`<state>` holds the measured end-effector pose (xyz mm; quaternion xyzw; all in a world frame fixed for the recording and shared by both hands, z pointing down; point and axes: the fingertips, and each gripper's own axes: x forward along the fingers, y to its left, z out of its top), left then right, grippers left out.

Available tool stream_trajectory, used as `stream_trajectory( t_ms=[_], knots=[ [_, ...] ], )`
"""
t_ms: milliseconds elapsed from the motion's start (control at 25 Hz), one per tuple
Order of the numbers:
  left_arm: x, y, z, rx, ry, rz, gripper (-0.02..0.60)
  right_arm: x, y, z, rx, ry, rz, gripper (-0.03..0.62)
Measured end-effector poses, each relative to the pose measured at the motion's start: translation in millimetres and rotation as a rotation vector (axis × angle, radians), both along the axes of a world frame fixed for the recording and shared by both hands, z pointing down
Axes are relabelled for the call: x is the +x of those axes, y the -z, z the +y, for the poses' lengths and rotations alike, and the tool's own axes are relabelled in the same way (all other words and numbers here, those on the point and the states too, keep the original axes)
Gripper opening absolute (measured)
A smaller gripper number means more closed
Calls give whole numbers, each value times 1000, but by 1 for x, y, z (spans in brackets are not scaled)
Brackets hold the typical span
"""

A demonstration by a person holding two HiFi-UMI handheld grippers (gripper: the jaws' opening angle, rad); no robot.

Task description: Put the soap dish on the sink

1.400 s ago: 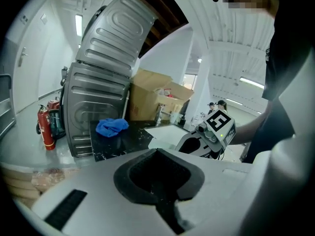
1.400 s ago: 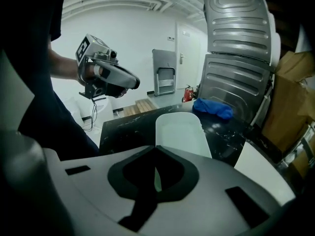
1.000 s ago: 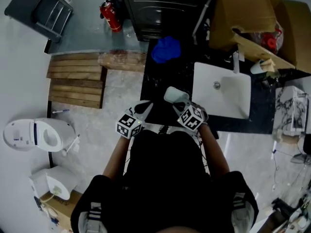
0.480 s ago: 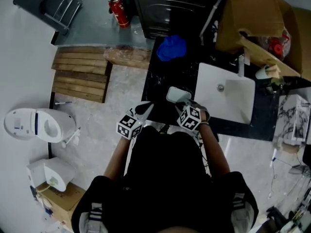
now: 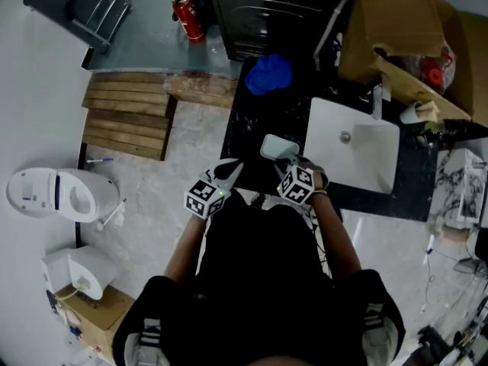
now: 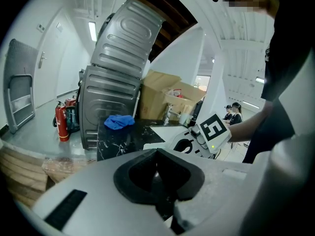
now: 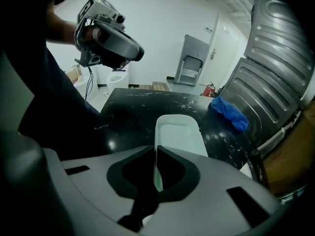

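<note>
Since half a second ago the left claw [image 5: 227, 172] is sitting a touch further right, while the soap dish [image 5: 279, 147] is keeping almost the same place. From the head view, the right claw [image 5: 288, 161] is holding the pale dish over the black counter [image 5: 255, 124], just beside the near-left corner of the white sink [image 5: 324, 158] but not over the basin. The left claw is hovering at the counter's front edge, apart from the dish. A blue cloth [image 5: 267, 75] is lying further back on the counter.

In the left gripper view, the left claw [image 6: 157, 154] is showing its jaws pressed together with nothing between them. The right claw's marker cube [image 6: 214, 129] is showing beyond.

In the right gripper view, the right claw [image 7: 156, 154] is pinching the near rim of the dish – its jaws closed onto the thin wall – and the dish is reaching forward above the counter, its open side facing up. Whether its base is touching the counter is not clear.
</note>
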<state>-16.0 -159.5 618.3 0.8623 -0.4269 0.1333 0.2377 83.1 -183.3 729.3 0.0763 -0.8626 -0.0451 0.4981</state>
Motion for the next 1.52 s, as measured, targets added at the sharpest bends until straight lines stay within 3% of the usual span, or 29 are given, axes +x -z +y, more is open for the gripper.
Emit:
stream_trajectory(
  t_ms=[400, 640, 1320, 1520],
  knots=[
    [6, 5, -1, 16, -51, 0, 0, 8, 12, 1, 55, -48, -29, 41],
    [17, 8, -2, 26, -102, 0, 0, 17, 28, -3, 104, -136, -91, 30],
    [37, 15, -6, 32, -209, -17, 0, 75, 38, 18, 58, -383, -202, -6],
    [34, 17, -6, 43, -221, -30, 0, 79, 49, 13, 88, -440, -249, -6]
  ],
)
